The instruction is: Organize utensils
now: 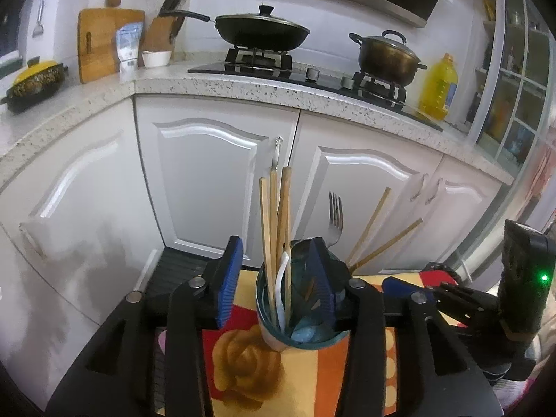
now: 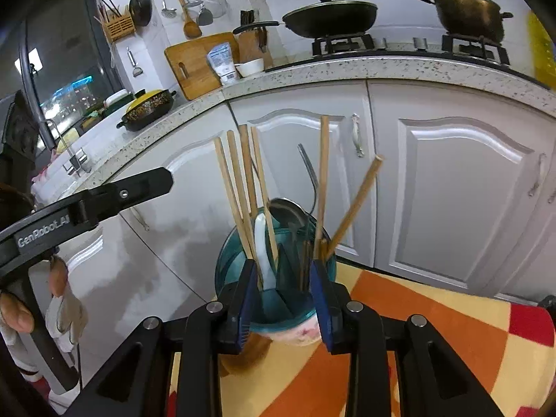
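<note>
A teal utensil holder [image 1: 278, 338] stands on a bright patterned cloth [image 1: 243, 365]. It holds several wooden chopsticks [image 1: 267, 215], a white spoon [image 1: 280, 285] and a metal fork [image 1: 335, 215]. My left gripper [image 1: 276, 278] is open at the rim: its left pad is clear of the wall, its right pad is over the holder's mouth. In the right wrist view the holder [image 2: 226, 271] shows dividers, chopsticks [image 2: 239, 180], the white spoon [image 2: 262, 243] and a metal spoon [image 2: 288, 208]. My right gripper [image 2: 285, 299] is open just above the near rim, with nothing pressed between its pads.
White cabinet doors [image 1: 208, 180] stand close behind the holder. Above them, a speckled counter [image 1: 243, 87] carries a wok [image 1: 260, 31], a pot [image 1: 387, 55], an oil bottle [image 1: 438, 87] and a cutting board [image 1: 104, 41]. A hand [image 2: 17, 312] holds the left gripper's handle.
</note>
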A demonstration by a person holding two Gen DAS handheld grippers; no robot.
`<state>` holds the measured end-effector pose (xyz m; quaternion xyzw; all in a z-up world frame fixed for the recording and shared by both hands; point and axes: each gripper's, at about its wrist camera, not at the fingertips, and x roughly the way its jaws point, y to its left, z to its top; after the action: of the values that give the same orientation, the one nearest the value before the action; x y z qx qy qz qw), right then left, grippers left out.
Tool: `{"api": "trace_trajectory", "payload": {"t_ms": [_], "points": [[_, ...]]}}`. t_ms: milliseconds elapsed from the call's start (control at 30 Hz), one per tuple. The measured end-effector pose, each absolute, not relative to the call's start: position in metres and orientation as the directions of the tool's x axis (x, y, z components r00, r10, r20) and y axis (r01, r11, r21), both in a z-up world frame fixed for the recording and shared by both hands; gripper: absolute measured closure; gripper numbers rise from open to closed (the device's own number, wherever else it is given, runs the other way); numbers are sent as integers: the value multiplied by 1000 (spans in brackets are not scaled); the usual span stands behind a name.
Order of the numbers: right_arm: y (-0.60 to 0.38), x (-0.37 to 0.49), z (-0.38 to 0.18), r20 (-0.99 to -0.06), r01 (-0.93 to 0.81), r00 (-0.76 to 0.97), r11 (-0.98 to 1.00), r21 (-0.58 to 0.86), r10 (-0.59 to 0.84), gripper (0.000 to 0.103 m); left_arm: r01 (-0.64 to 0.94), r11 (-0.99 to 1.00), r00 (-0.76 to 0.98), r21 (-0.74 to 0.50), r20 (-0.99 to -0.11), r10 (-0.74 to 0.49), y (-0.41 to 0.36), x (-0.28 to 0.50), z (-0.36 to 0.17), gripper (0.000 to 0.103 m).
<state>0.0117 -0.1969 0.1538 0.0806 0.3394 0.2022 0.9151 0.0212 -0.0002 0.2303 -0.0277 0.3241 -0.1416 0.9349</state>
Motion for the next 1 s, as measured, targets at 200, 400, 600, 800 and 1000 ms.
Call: {"api": "trace_trajectory", "payload": {"t_ms": [200,400,600,800,1000], "points": [[-205,0,150,-603,-257,700,922,289,383,70,214,975,775,-55,-598,-203,-9,2,220,61],[-211,-14,152,-603,-219,711,929,298,361,67,199,979,763,-49,-620,-186,-14,-13,208,61],[-210,-26,156,-601,-209,726,940,270,334,65,187,982,773,-32,-612,-167,-19,-28,205,61],[-210,-33,152,-607,-196,722,940,279,331,63,173,985,780,-16,-608,-147,-19,-39,201,61],[-210,-35,152,-616,-191,717,942,276,326,63,166,986,776,-22,-613,-145,-17,-44,199,61]]}}
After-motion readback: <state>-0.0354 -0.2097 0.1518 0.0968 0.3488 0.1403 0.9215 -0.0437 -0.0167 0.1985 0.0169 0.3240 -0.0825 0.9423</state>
